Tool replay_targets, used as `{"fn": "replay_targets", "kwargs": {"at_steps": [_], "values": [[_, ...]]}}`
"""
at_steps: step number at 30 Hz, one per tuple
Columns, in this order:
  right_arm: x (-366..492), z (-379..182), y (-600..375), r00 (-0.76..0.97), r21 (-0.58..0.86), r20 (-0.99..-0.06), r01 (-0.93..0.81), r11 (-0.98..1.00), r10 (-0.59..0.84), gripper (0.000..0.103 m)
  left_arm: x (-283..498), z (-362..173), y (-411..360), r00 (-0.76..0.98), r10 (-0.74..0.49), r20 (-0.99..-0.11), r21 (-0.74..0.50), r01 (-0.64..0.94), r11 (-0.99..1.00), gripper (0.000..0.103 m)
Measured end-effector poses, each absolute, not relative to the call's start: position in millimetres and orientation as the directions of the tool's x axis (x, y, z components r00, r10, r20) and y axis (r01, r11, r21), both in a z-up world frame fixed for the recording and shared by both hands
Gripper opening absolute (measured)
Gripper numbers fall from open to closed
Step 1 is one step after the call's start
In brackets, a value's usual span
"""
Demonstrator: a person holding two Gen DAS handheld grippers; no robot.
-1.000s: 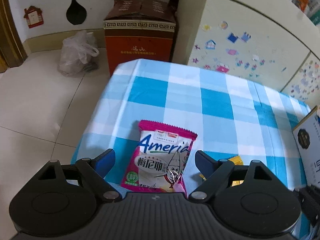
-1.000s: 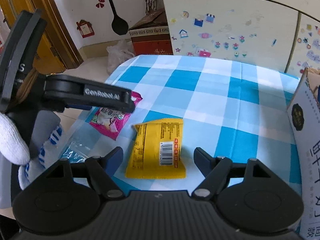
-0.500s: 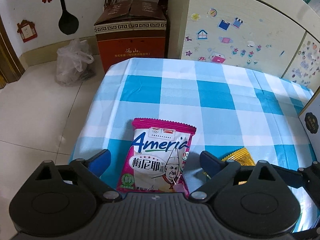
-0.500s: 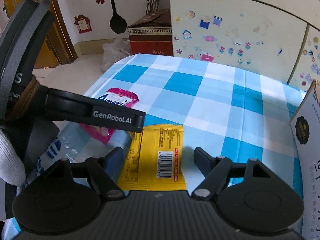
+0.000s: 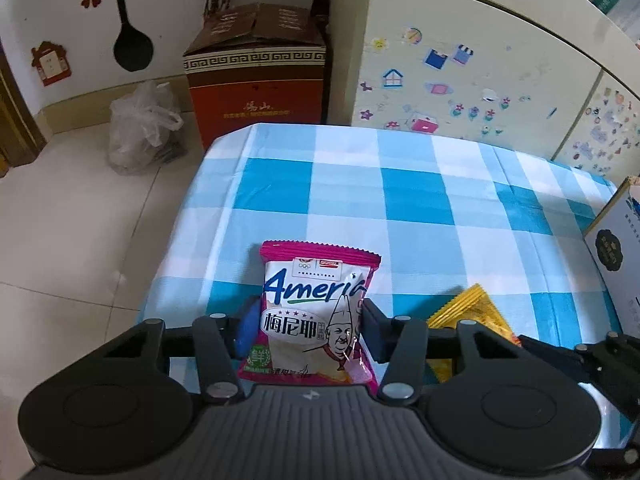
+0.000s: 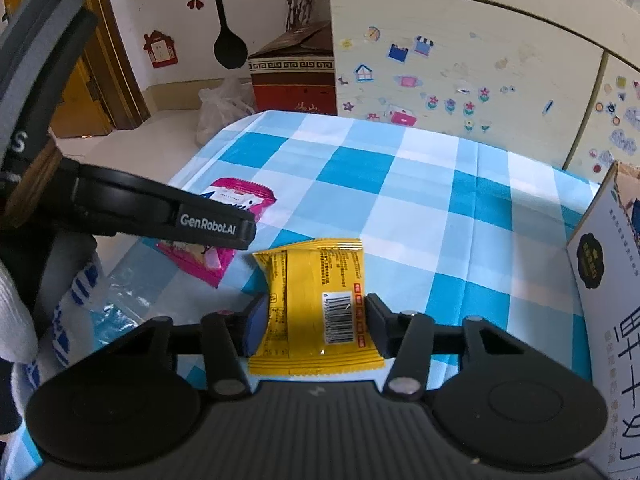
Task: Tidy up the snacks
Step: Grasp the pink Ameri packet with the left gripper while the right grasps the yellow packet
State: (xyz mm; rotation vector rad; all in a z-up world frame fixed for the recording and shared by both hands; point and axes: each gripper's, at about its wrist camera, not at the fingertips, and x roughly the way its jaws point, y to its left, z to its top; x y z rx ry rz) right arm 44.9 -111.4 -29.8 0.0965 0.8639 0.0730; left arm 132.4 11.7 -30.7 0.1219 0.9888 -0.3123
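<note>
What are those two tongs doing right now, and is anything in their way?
Left tongs just closed on the pink snack packet. Right tongs just closed on the yellow snack packet. Both packets on the checked tablecloth. Nothing in the way.

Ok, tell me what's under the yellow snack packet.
The yellow snack packet lies on the blue-and-white checked tablecloth, barcode side up. The right gripper is pinching its sides. Whatever sits directly beneath the packet is covered.
</note>
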Motion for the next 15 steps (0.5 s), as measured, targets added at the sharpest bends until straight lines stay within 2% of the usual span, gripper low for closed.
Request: {"fn": "replay_targets", "kwargs": {"at_steps": [15], "values": [[14.7, 4.9, -129.8, 0.690, 0.100, -0.721, 0.021, 0.995, 0.058, 0.052, 102.3, 16.3, 9.2, 0.571, -0.235, -0.787, -0.049, 0.322, 0.946, 0.057]]}}
